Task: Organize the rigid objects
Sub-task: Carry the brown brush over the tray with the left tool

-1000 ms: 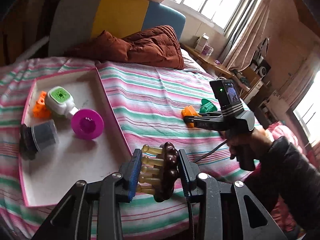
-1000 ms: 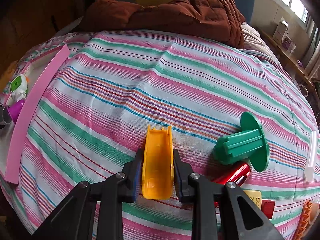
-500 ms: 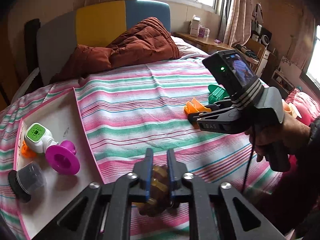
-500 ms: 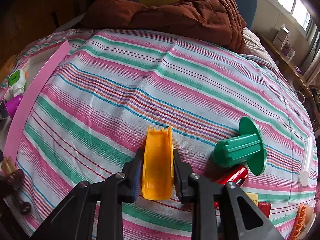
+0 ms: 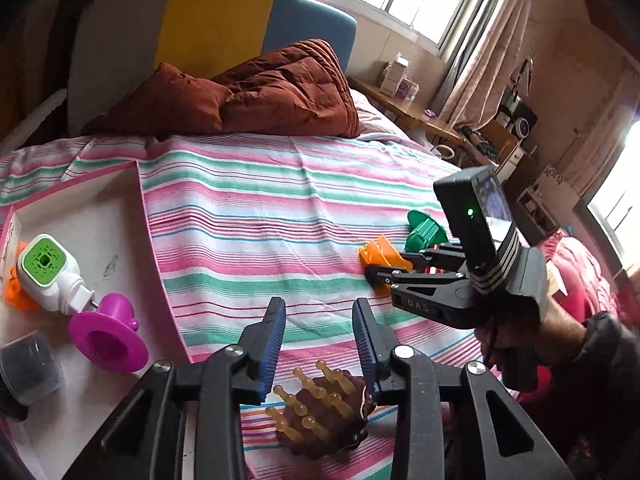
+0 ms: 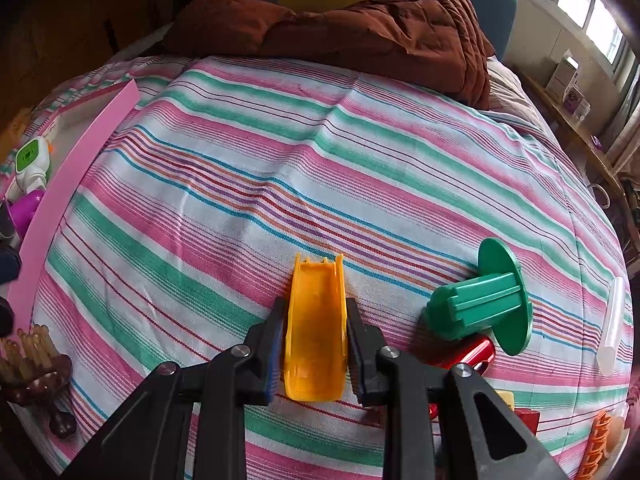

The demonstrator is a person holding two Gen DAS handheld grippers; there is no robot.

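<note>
- A shallow white tray [image 5: 132, 200] with pink walls lies on the striped bedspread [image 5: 256, 216], at the left of the left wrist view.
- Inside the tray: a white bottle with a green square cap [image 5: 46, 272] lying on its side, an orange plastic piece [image 5: 14, 294] partly hidden behind the bottle, a magenta flanged spool [image 5: 108, 338] touching the bottle's neck, and a grey cylinder with a dark base [image 5: 30, 372] near the tray's lower left.
- The left gripper [image 5: 320, 340] has its jaws wide apart and grips nothing. Beneath and between its arms a brown wooden brush with amber pegs [image 5: 320, 412] lies on the bedspread, outside the tray and just beside its near right wall.
- The right wrist view shows the same brush [image 6: 34, 368] at the lower left edge, pegs up, beside the tray's pink wall [image 6: 68, 192].
- The right gripper [image 6: 316, 332] has its jaws closed against both sides of a yellow-orange scoop-shaped piece [image 6: 316, 328], which rests on the bedspread well apart from the tray.
- Just right of that gripper lie a green flanged spool [image 6: 484, 300] on its side, a red cylinder [image 6: 468, 354] touching it underneath, and a translucent white stick [image 6: 612, 328] farther right.
- A rust-brown quilt [image 5: 248, 96] is heaped at the head of the bed.
</note>
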